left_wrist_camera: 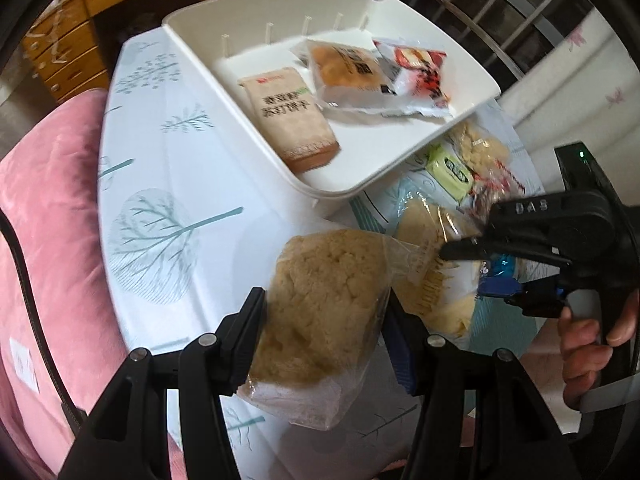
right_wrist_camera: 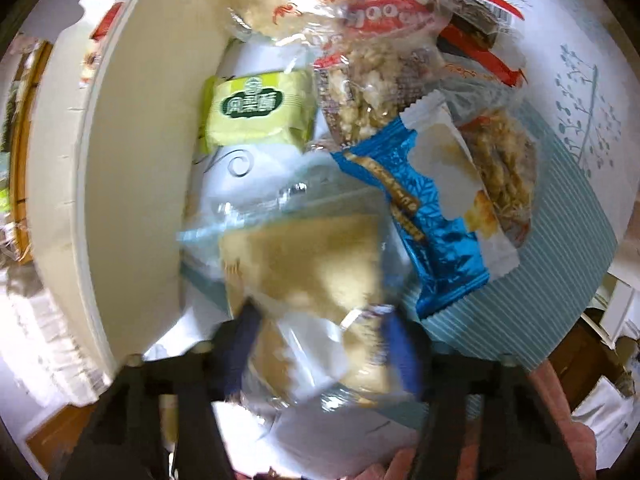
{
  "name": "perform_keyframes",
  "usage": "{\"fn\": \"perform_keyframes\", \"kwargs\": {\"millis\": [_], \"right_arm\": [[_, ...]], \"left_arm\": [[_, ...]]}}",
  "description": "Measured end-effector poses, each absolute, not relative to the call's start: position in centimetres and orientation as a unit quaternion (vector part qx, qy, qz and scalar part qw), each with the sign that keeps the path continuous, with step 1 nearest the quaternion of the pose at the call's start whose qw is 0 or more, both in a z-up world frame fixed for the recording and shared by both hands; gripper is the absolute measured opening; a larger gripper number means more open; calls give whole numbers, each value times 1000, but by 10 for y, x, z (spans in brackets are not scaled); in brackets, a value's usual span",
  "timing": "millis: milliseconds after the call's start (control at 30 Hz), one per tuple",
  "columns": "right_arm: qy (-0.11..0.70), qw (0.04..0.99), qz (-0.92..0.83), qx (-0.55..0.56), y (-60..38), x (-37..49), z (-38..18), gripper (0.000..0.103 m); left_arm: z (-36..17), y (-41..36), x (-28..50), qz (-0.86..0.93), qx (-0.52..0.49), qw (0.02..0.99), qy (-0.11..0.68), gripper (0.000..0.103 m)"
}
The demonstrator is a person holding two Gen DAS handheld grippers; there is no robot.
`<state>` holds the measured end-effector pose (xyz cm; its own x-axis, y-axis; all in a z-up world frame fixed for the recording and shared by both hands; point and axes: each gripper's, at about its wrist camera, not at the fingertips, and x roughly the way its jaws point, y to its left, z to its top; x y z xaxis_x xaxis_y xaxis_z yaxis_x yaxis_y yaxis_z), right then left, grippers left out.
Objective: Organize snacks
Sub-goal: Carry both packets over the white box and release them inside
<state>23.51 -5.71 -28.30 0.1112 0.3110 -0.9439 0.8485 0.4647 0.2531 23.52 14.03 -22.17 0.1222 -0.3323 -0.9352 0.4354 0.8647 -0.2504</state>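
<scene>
Left gripper (left_wrist_camera: 322, 330): clamped on crumbly pastry (left_wrist_camera: 326, 312) in clear wrap, held above the tablecloth (left_wrist_camera: 168, 184).
Right gripper (right_wrist_camera: 320, 336): closed on pale cake packet (right_wrist_camera: 312, 276), blurred, beside the pile.
White tray (left_wrist_camera: 360, 172): ahead and upward of left gripper, nearer that hand; smooth plastic, three packets inside.
Remaining snacks: crinkly foil blue packet (right_wrist_camera: 432, 220), green packet (right_wrist_camera: 260, 112).

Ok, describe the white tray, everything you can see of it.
The white tray is a shallow plastic bin with a raised rim, rounded corners and a row of small slot ribs along its far wall. It sits on the tree-print tablecloth, beside the loose snack pile. Inside lie three packets: a beige cake pack, a clear-wrapped pastry and a red-and-white wrapper. Neither gripper touches it.
</scene>
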Motion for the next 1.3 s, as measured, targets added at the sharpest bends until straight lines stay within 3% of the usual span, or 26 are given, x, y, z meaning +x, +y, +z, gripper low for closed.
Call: {"fn": "perform_keyframes", "kwargs": {"millis": [267,367,867,1300], "right_arm": [[646,575,-168,474,-88,239,-277,23],[655,573,-148,470,-96,236,-269,21],[693,609,-10,385,-139,235,-208,20],[621,716,72,311,-156,240,-104,20]], "left_arm": [[-196,147,222,-207,23,771,602,55],[-183,151,216,-190,13,780,595,55],[-130,140,218,-138,-1,817,560,55],[-86,110,246,-120,-21,856,503,55]]}}
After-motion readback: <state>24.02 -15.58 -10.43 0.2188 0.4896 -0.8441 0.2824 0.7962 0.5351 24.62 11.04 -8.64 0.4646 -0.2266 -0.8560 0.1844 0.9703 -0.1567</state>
